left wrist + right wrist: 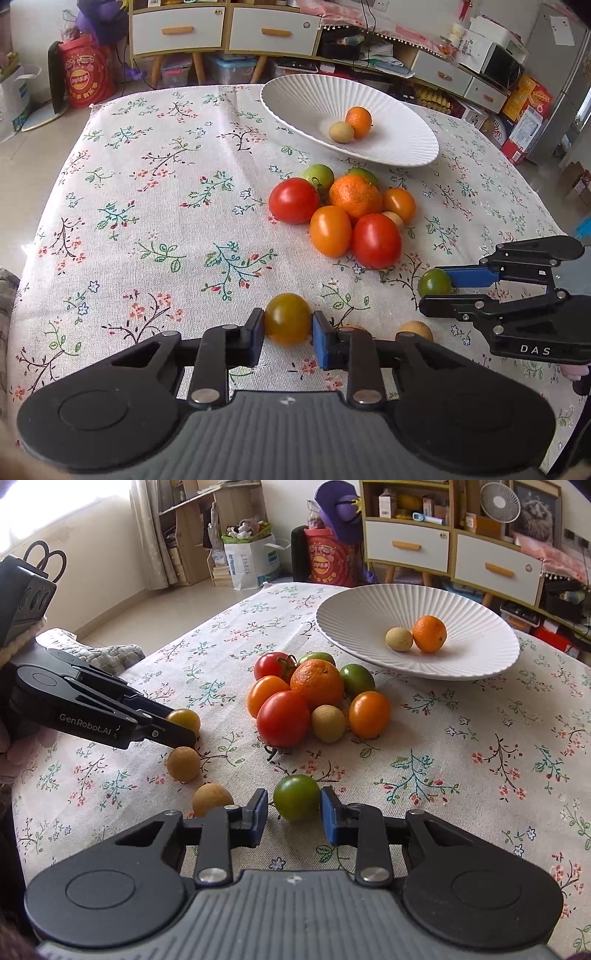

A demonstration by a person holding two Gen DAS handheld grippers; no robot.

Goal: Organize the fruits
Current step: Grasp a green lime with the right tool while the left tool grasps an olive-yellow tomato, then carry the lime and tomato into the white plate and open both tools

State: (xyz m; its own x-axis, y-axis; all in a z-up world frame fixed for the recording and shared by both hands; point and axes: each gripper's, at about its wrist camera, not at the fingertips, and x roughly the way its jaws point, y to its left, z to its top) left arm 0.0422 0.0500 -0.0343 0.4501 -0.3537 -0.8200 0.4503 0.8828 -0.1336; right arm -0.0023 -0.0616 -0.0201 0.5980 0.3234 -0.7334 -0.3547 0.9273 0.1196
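Partly behind the left hand-held gripper [288, 328], clamped on an olive-brown round tomato [287, 318], two tan round fruits [414, 329] hide; the right hand-held gripper [294, 806] pinches a green round tomato [296, 802] on the floral-clothed counter [461, 738].

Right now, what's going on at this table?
A person is sorting fruit with a handheld gripper in each hand. The left gripper is shut on a yellow-green tomato, the right gripper on a green tomato, both low over the floral tablecloth. A pile of tomatoes and an orange waits beside the white plate, which holds two fruits.
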